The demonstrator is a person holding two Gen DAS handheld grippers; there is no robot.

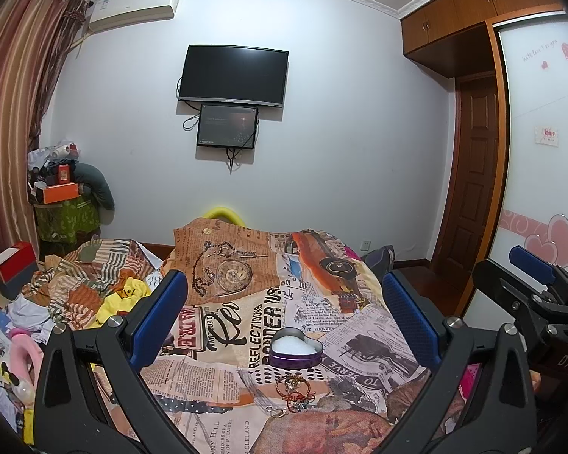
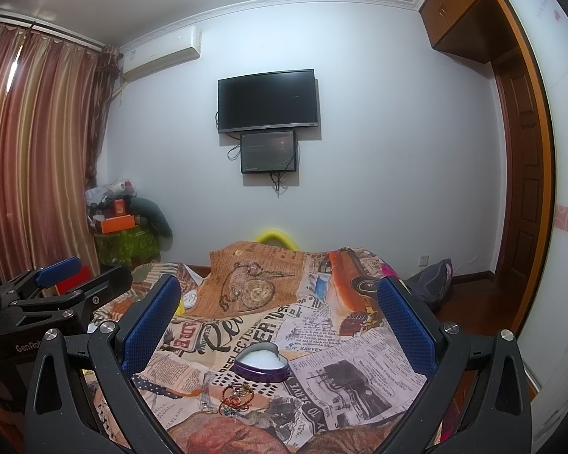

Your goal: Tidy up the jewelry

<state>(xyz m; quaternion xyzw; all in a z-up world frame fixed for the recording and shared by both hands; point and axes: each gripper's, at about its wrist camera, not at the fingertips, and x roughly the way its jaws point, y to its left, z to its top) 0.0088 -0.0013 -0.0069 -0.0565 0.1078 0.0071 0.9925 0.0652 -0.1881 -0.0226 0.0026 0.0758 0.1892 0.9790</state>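
A purple heart-shaped tin (image 1: 296,349) with white lining stands open on a newspaper-print cloth (image 1: 363,344); it also shows in the right wrist view (image 2: 261,364). A small pile of jewelry (image 1: 293,393), rings, bangles and chains, lies just in front of the tin, also in the right wrist view (image 2: 235,397). My left gripper (image 1: 284,302) is open and empty, held above the cloth, with tin and jewelry between and below its fingers. My right gripper (image 2: 278,304) is open and empty, likewise above them. Each gripper shows at the other view's edge.
The cloth covers a raised surface on a bed. Crumpled clothes and papers (image 1: 68,295) lie to the left. A cluttered stand (image 1: 62,204) is by the curtain. A TV (image 1: 233,75) hangs on the far wall. A wardrobe (image 1: 541,151) and door (image 1: 477,189) are at right.
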